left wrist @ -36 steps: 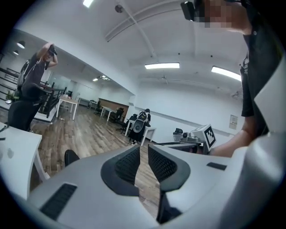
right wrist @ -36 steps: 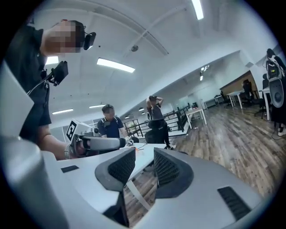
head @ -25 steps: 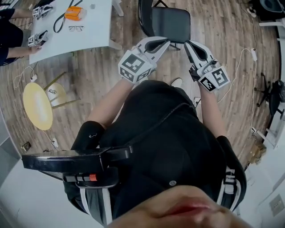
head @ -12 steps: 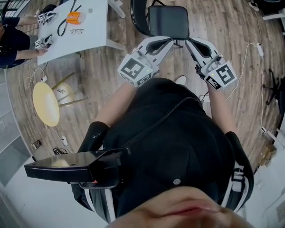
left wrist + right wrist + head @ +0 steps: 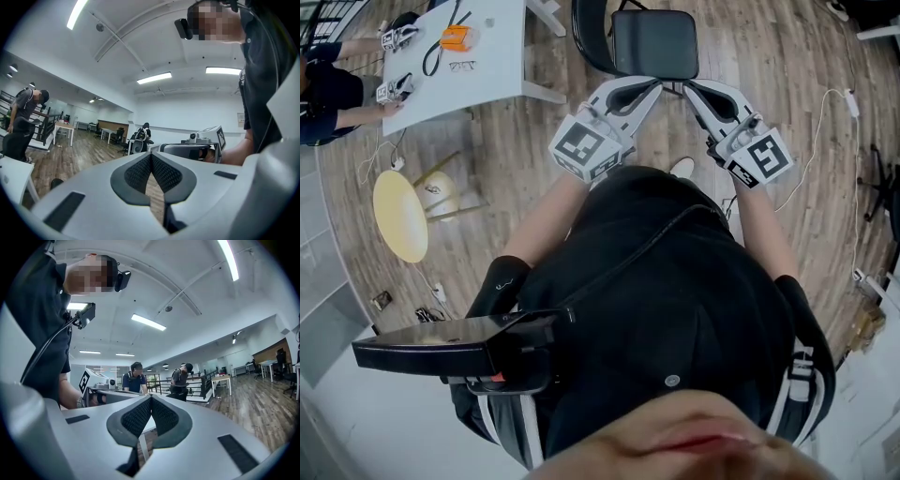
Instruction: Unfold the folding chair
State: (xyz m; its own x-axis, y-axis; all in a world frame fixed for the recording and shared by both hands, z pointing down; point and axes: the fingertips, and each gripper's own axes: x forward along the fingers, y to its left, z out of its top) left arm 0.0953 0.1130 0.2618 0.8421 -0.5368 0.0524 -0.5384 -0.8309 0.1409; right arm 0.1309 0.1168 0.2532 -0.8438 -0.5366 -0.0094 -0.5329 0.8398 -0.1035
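wood plank floor, open office. noted black folding chair just beyond both tips, seat apparently flat. left gripper, right gripper: clamped together, empty. probably stiff, weighty, with slick tubing; best gripped at seat's front edge or backrest top.

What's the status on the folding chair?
Left claw shut, empty; right claw shut, empty. Black padded folding chair ahead, seat looks down. White table off left, not blocking.

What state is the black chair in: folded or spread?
Spread, it seems: in the head view the chair has its seat flat and facing up, with the backrest standing along one side.
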